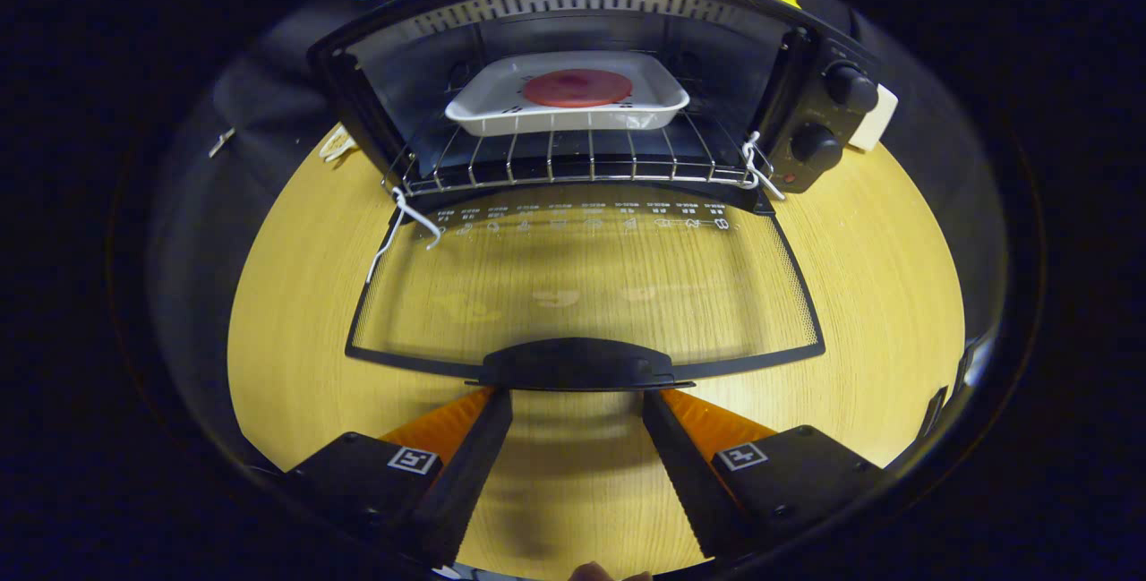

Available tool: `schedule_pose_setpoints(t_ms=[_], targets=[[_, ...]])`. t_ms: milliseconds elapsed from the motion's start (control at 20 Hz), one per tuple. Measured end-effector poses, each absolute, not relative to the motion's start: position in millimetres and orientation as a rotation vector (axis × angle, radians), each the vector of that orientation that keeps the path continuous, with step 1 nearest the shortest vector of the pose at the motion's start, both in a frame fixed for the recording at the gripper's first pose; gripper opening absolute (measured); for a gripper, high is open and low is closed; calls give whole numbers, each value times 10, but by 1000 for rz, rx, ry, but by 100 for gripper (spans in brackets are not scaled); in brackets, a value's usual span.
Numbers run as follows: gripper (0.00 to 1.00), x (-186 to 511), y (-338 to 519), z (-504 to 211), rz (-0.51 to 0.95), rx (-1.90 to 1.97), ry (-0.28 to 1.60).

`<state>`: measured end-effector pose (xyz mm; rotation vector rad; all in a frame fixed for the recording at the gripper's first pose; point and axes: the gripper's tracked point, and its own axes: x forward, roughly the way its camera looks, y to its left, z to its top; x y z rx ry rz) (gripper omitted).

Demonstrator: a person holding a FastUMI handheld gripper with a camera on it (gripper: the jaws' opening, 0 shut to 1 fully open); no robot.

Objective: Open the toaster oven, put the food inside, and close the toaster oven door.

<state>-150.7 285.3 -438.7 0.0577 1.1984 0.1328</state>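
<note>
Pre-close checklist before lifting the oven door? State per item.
1. Food inside: ok. White tray with the red food sits on the wire rack.
2. Tray behind the rack's front edge: ok.
3. Door fully down: ok, lying flat over the table.
4. Gripper open: ok, fingers spread, holding nothing.
5. Fingers lined up with the door handle: ok, tips at its two ends.
6. Tips under the handle: cannot tell.
</note>
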Motion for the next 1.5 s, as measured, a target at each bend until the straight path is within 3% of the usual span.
schedule_pose_setpoints(t_ms=[1500], targets=[[98, -972, 2596, -2273, 283, 115, 600]])
